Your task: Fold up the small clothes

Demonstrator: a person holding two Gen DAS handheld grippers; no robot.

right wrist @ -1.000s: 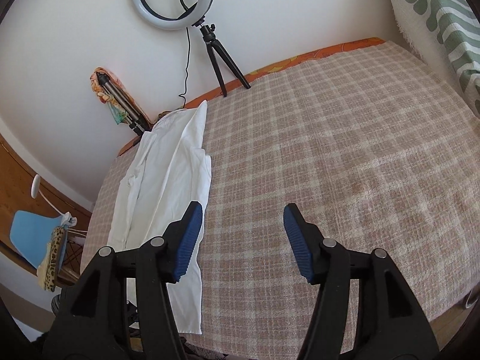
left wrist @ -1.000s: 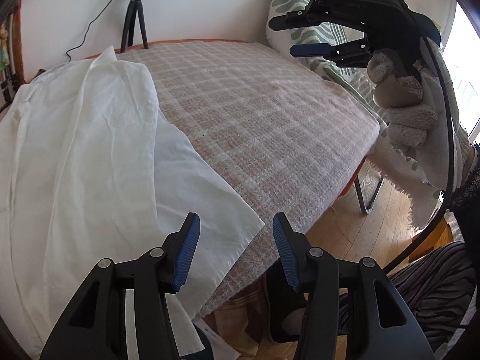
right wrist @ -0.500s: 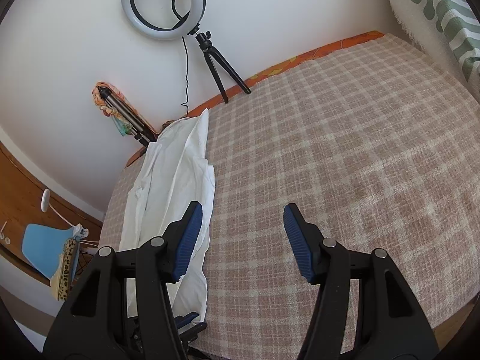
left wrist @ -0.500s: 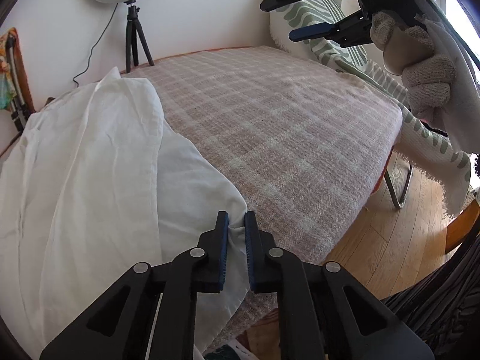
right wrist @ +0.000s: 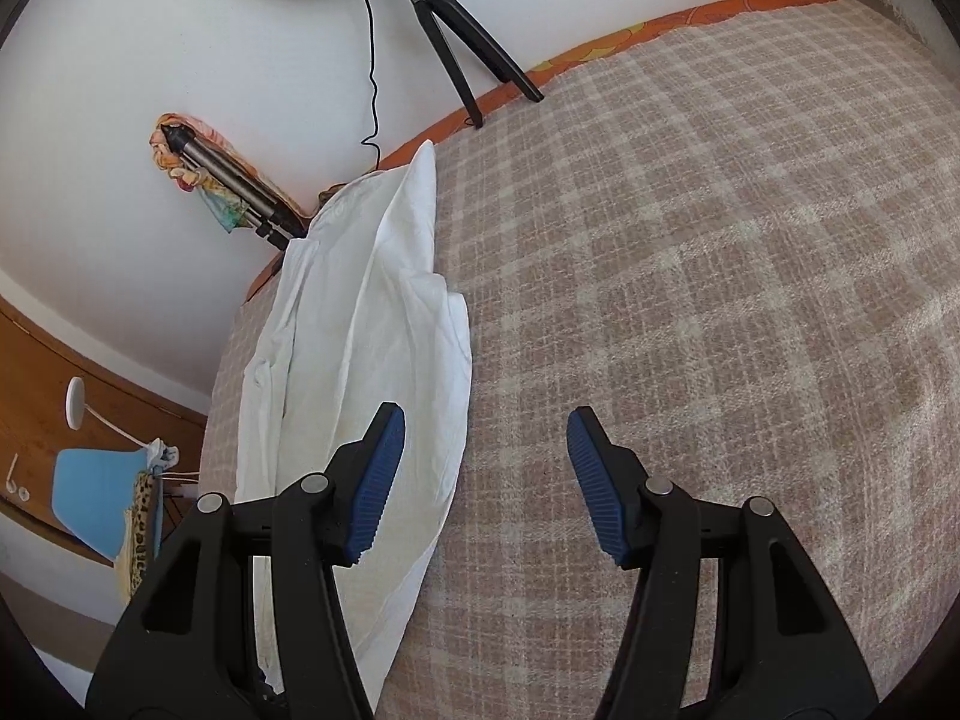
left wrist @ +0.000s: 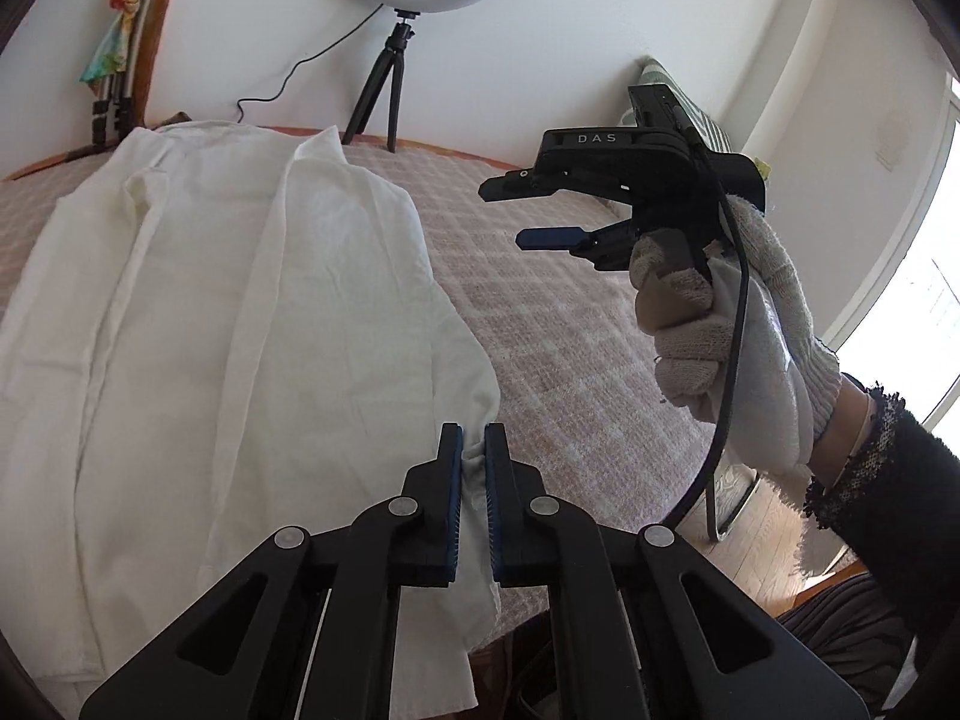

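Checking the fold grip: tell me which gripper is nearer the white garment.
Left. The left gripper is shut on the white garment at its near edge; the right gripper hangs open above the checked blanket, beside the garment, not touching it.

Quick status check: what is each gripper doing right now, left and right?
Left gripper: jaws shut on the near edge of the white garment.
Right gripper: jaws open, holding nothing, above the plaid blanket.
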